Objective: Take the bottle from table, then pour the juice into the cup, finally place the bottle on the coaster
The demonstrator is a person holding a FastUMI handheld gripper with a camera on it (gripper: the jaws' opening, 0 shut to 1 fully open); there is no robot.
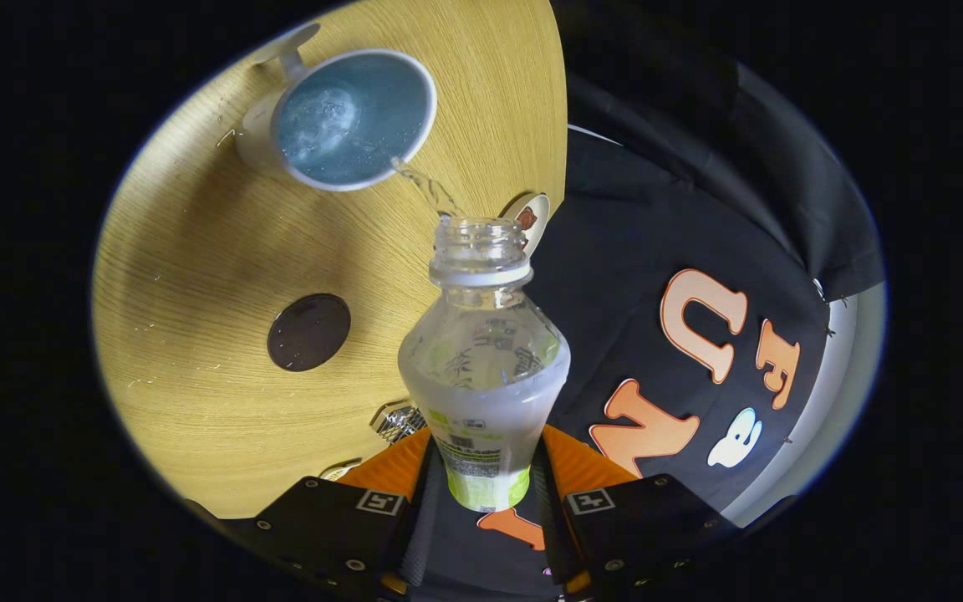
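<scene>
My gripper [481, 468] is shut on a clear plastic bottle [486, 359], holding its labelled lower body between both fingers. The bottle is uncapped and tilted, with its open neck pointing away from me toward the cup. A thin stream of clear liquid [427, 188] runs from the bottle's mouth into a white cup [348, 117] that stands on the wooden table [197, 251]; the cup holds pale bluish liquid with foam. A dark round coaster [308, 332] lies on the table, nearer to the fingers than the cup and to the bottle's left.
A small round white lid-like object [532, 219] with a reddish mark lies at the table's edge just behind the bottle's neck. A crinkled shiny object [398, 420] sits on the table by the left finger. Beyond the table edge hangs the black booth wall [657, 251].
</scene>
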